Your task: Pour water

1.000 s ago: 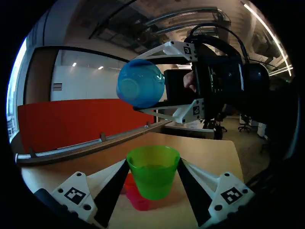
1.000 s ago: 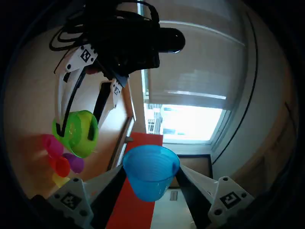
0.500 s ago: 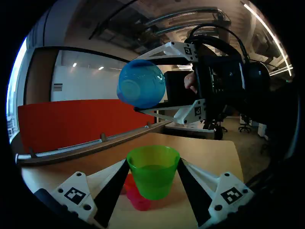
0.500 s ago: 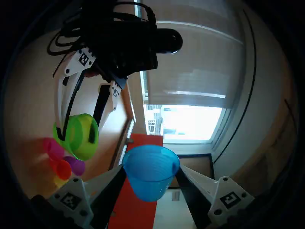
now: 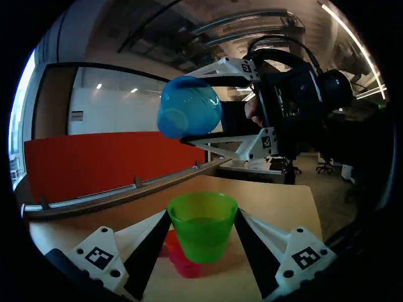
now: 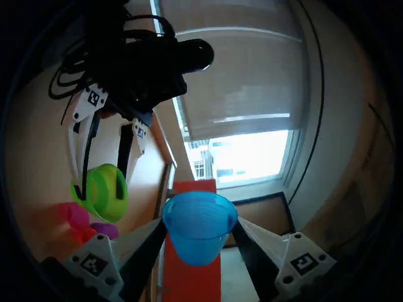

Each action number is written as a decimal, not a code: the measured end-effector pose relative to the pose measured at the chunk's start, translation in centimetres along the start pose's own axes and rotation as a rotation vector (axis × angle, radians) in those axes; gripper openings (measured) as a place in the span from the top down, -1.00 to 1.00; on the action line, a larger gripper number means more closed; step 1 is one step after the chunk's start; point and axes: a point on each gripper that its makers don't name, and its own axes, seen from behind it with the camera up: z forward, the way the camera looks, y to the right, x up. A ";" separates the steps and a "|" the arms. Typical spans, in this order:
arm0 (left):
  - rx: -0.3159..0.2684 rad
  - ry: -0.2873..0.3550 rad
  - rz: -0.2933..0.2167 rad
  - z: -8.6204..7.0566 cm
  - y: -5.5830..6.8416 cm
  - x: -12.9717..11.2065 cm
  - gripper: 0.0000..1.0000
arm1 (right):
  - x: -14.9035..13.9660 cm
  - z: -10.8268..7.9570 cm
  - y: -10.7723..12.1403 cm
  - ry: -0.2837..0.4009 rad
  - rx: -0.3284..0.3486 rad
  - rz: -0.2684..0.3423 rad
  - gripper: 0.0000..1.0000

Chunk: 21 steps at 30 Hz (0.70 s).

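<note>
A green cup (image 5: pixel 202 241) of water held tight between left gripper (image 5: pixel 201 216) jaws, tipped blue cup (image 5: pixel 189 106) held tight between right gripper (image 6: pixel 200 221) jaws

Open-plan office.
Swivel chairs (image 5: pixel 322 165) at back, red partition (image 5: pixel 101 161) behind wooden worktop (image 5: pixel 274 201), exposed ceiling ducts (image 5: pixel 242 22), long strip lights (image 5: pixel 352 45) overhead, big window (image 6: pixel 242 161) with roller blind (image 6: pixel 242 85).

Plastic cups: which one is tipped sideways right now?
The blue translucent plastic cup, clamped horizontally in the right gripper. The green translucent plastic cup stands upright in the left gripper.
</note>
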 end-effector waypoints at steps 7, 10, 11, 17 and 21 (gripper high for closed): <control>0.001 -0.005 0.004 0.0 0.0 0.0 -0.74 | 0.2 -0.4 -0.1 0.013 -0.004 0.132 -0.80; 0.003 -0.007 0.007 0.0 -0.1 0.0 -0.74 | 0.1 -0.5 -0.3 0.012 0.002 0.193 -0.80; 0.004 -0.007 0.008 0.0 -0.1 0.0 -0.74 | 0.1 -0.5 -0.5 0.011 0.004 0.215 -0.80; 0.004 -0.012 0.009 0.1 -0.2 -0.2 -0.74 | 0.4 -1.0 -0.6 0.026 -0.002 0.358 -0.80; 0.006 -0.017 0.011 0.1 -0.3 -0.3 -0.74 | 0.3 -1.3 -1.0 0.030 -0.004 0.451 -0.80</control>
